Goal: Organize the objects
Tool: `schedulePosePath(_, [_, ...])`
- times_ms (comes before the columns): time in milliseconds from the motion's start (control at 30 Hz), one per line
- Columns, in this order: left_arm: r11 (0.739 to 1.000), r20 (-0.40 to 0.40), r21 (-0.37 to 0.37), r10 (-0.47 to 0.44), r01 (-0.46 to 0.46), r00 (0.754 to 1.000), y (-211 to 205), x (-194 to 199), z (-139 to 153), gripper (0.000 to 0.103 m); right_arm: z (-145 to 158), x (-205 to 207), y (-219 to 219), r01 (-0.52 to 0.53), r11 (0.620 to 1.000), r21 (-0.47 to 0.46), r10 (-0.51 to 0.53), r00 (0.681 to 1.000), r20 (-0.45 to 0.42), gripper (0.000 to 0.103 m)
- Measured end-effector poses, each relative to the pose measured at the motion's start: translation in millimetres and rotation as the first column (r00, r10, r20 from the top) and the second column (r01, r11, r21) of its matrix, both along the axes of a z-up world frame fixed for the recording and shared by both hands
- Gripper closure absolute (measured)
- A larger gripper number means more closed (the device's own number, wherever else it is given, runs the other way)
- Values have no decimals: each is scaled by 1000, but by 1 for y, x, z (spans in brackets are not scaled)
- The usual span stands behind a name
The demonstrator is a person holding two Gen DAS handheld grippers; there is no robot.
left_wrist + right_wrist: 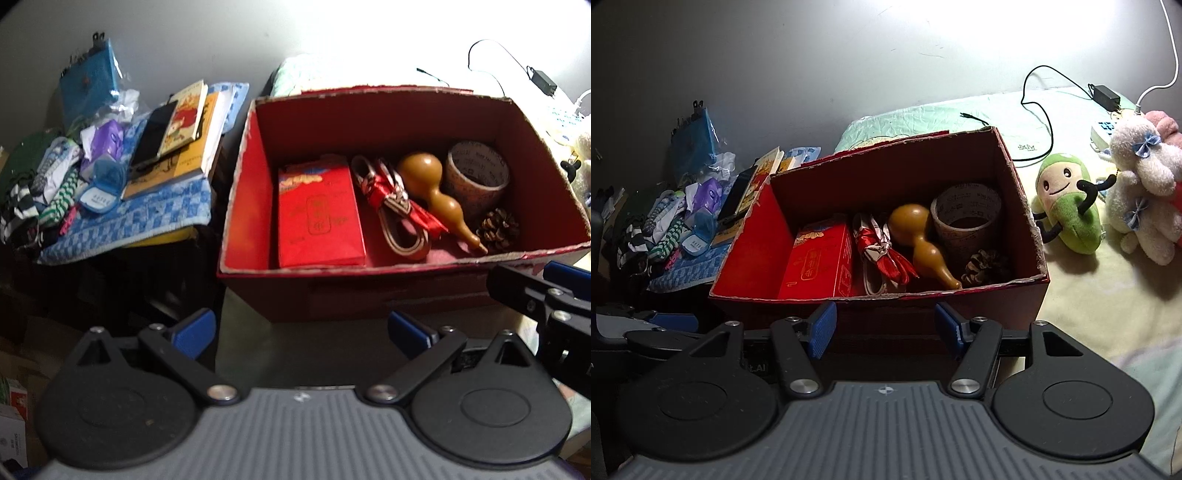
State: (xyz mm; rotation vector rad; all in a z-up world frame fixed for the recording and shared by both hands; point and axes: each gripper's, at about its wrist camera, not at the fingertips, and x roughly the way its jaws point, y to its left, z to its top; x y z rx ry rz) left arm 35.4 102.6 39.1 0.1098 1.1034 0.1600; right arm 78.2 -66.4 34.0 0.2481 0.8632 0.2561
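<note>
Both empty tools (301,330) (885,328) spread, just short of red box (406,291).

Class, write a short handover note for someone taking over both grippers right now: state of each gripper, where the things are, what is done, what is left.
Left gripper: open, empty, in front of the red box.
Right gripper: open, empty, at the box's near wall.
In the box: red packet, ribbon bundle, gourd, tape roll, pine cone.
Outside it: books, phone and socks on the blue cloth to the left; green plush and white plush on the bed to the right.
Left to do: probably sorting those loose things; nothing is held.
</note>
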Motion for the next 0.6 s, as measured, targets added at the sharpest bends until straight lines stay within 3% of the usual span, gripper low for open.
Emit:
schedulePosePath(300, [1000,-7,-12,2,-2,1000,4,0,4,3,6,-2,3,2,1000,10,-2,1000,14,41])
schedulePosePath(600, [1000,88,-3,-13,13,996,5,11,31,3,23,5,2,33,999,-9,-31,992,122,41])
